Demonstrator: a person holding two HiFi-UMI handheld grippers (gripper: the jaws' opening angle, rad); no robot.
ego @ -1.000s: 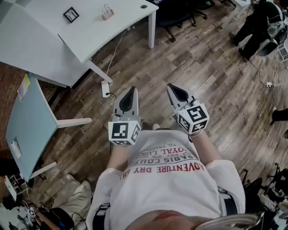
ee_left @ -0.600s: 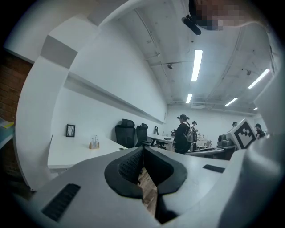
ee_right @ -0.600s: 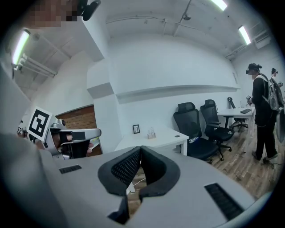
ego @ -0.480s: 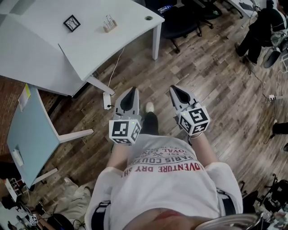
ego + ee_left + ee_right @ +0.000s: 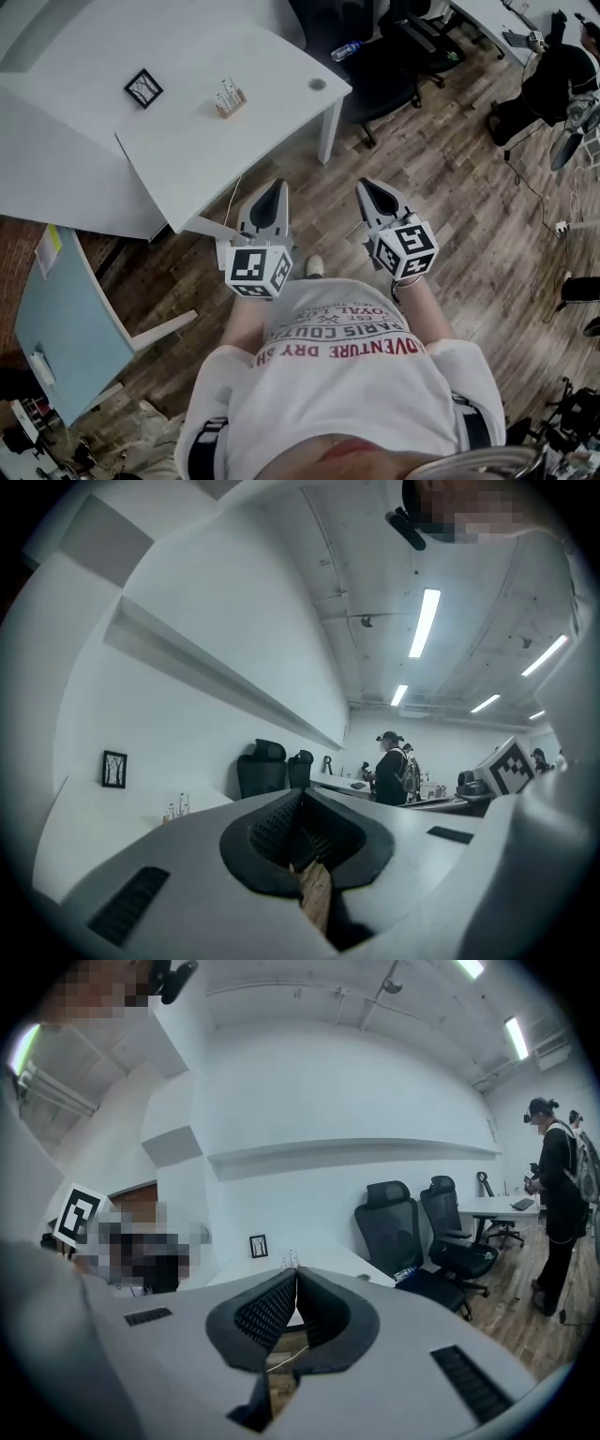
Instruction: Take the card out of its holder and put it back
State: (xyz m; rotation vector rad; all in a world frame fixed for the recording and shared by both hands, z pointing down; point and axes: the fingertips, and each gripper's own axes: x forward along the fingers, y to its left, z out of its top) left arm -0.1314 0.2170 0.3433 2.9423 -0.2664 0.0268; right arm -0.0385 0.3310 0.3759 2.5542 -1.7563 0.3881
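The grey left tool [image 5: 271, 190] and right tool [image 5: 367, 187] are held level before the chest, each closed tight on nothing. I judge it a carrying posture, well apart from the white surface [image 5: 187, 150]. There the small wooden card holder [image 5: 226, 98] stands near a black-framed picture [image 5: 143, 88] — its card too small to discern.

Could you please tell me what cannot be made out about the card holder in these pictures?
- Card holder, head view: too small to show whether a card is in it.
- Left gripper view: the holder is a tiny, dim speck.
- Right gripper view: the shut right tool covers most of it with its tips.
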